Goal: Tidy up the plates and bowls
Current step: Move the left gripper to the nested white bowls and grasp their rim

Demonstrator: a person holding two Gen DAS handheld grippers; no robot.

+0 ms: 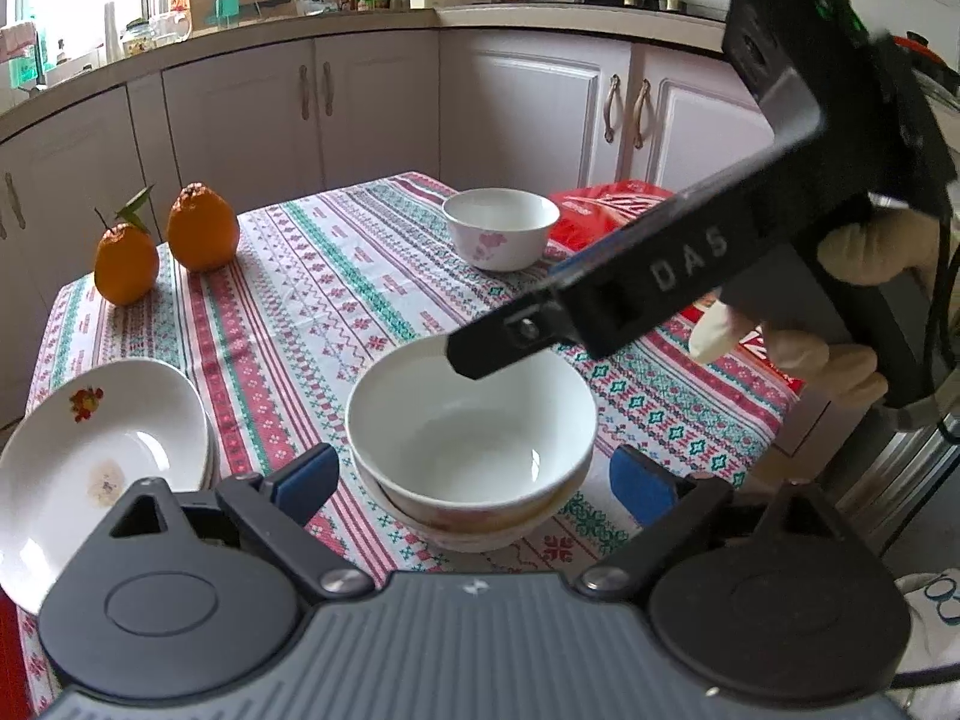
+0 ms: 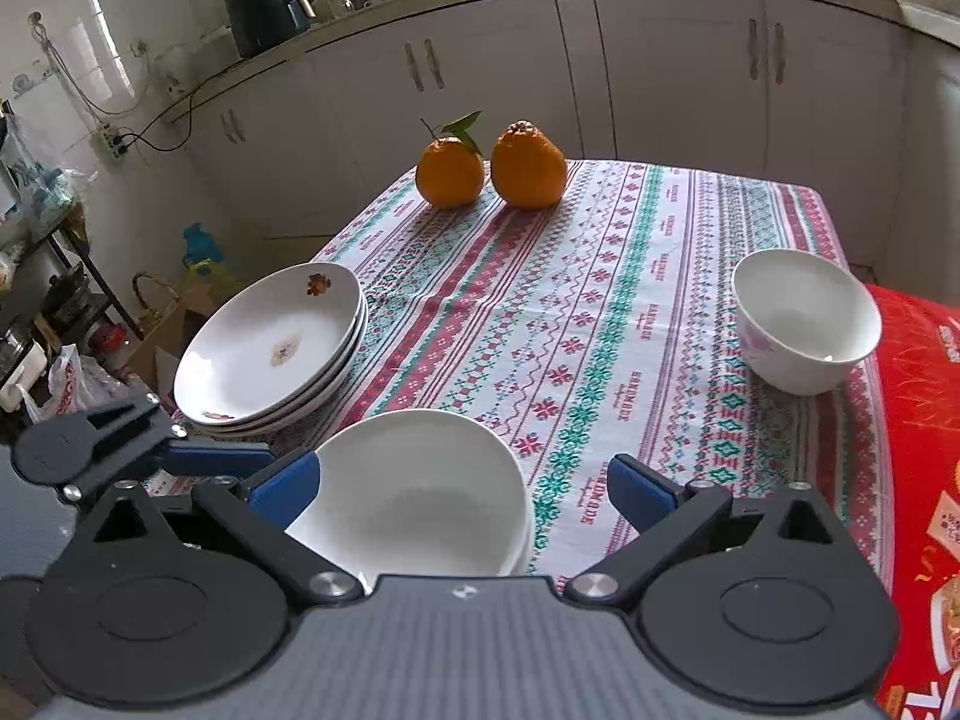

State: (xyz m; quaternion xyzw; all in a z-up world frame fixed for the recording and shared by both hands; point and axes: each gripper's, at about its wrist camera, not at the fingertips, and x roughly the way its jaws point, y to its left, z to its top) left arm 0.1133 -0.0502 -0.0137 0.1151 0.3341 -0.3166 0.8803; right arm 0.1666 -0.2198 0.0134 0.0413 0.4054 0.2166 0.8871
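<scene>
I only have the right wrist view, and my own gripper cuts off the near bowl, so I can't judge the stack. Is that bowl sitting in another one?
Observer: Yes. The top bowl is nested in a lower bowl with a reddish pattern.
Operator: Where is my right gripper against it?
Observer: The right gripper is open and holds nothing. One finger hangs over the top bowl's far rim. I cannot tell if it touches.
Operator: And the left gripper?
Observer: The left gripper is open, one pad on each side of the stack, neither pressing on it.
</scene>
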